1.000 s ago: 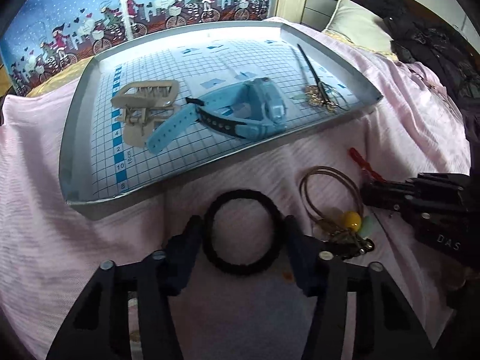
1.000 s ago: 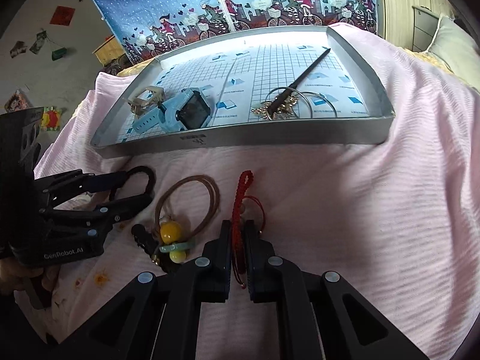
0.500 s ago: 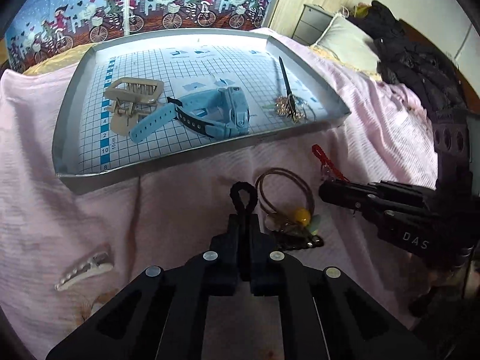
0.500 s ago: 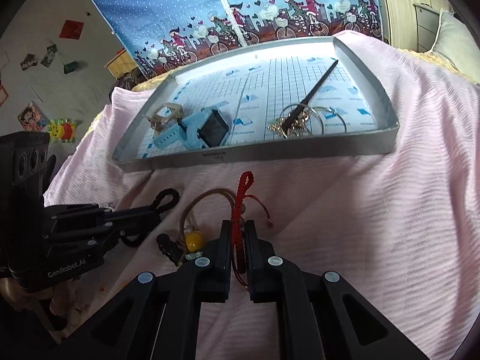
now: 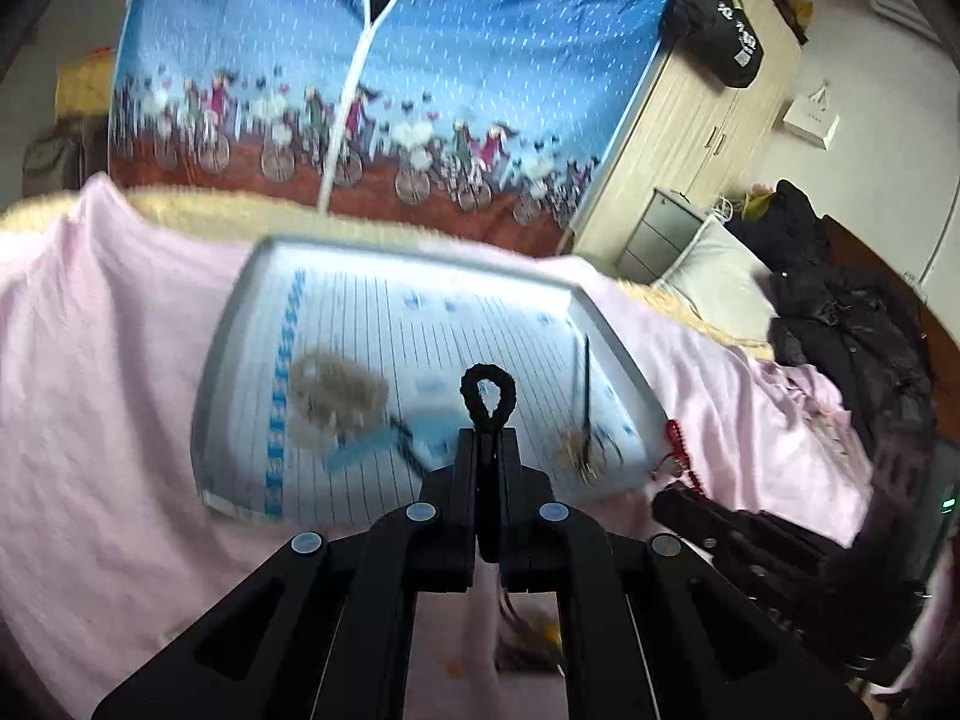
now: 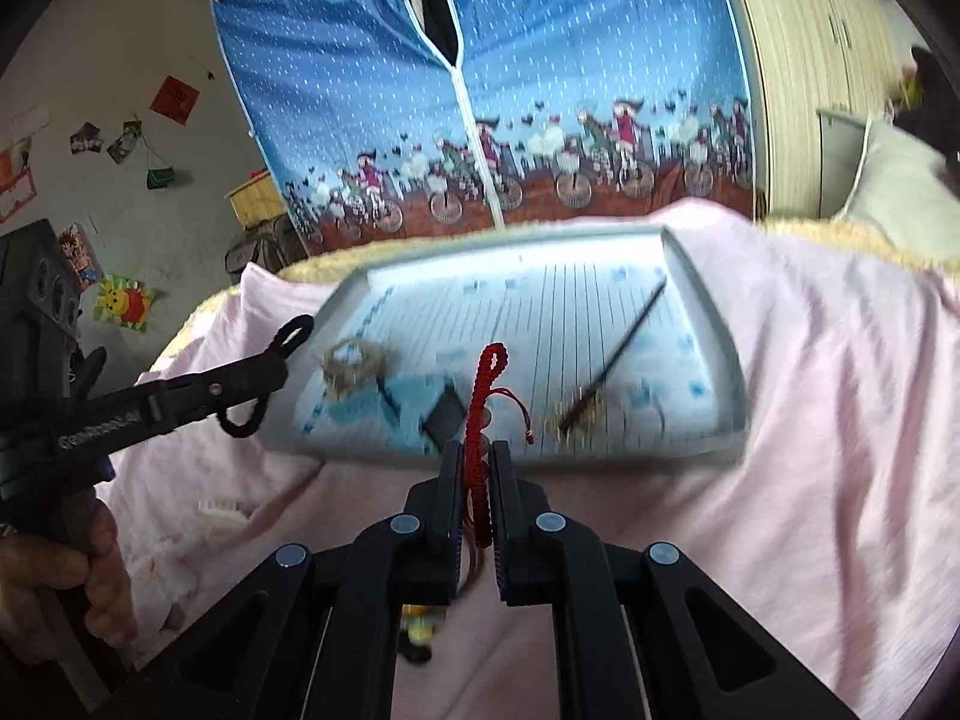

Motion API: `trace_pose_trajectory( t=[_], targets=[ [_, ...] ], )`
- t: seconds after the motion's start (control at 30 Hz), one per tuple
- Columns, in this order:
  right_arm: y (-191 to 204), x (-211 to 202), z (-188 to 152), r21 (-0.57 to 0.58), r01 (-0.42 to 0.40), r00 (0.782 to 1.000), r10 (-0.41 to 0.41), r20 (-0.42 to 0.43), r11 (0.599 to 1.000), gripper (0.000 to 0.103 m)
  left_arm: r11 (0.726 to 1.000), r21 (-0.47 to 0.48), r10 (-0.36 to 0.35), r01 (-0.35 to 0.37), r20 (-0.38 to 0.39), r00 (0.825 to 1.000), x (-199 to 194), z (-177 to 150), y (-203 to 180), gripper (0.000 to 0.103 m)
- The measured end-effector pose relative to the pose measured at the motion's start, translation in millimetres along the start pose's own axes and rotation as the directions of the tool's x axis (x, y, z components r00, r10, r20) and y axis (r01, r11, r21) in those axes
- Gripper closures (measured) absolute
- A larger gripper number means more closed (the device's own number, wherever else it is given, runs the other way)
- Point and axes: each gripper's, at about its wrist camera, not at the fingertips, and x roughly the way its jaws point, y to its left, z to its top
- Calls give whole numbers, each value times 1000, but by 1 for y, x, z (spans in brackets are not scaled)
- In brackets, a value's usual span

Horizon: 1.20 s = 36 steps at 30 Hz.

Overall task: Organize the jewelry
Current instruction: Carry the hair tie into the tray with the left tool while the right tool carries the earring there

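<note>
Pink bedspread (image 6: pixel 810 420), carry step: left gripper (image 5: pixel 487 450) clamps black braided hair tie (image 5: pixel 487 395), right gripper (image 6: pixel 477 468) clamps red woven cord bracelet (image 6: pixel 483 396), both aloft before grey gridded tray (image 6: pixel 714 324); next, likely release inside.

No legible text; lettering blurred on left hand-held gripper (image 6: pixel 282 354).

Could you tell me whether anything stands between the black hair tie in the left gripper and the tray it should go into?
Nothing visible does. The left gripper holds the black hair tie in the air in front of the tray. Only the low near wall lies between, and bare grid floor shows beyond the blue watch.
</note>
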Motion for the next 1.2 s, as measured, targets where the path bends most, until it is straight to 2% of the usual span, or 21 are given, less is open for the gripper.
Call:
trace_pose_trajectory(
  t=[0.07,0.17,0.3,0.43,0.6,0.83,1.2],
  targets=[
    [1,7,15,-12,7,999,-7,41,1000,95,1000,18,6,-7,31,999,4,6,1,100],
    [-4,21,32,4,-6,997,6,73,1000,95,1000,-11,-11,11,34,999,20,13,16,100],
    [-12,42,43,3,-21,998,21,55,1000,95,999,-42,-5,6,12,1000,44,19,39,100],
    [-20,65,35,24,-22,999,23,-39,999,95,998,-54,-20,19,-19,1000,57,19,52,100],
    [-17,77,23,-18,8,995,-9,-95,1000,95,1000,-8,-26,25,-74,997,69,5,48,100],
    [-14,88,12,-45,14,991,-20,-133,999,95,999,-21,-32,29,-128,991,80,-5,46,100],
    [-19,88,12,-27,23,991,-26,-133,999,95,999,-44,-29,22,-149,988,82,-4,50,100]
  ],
)
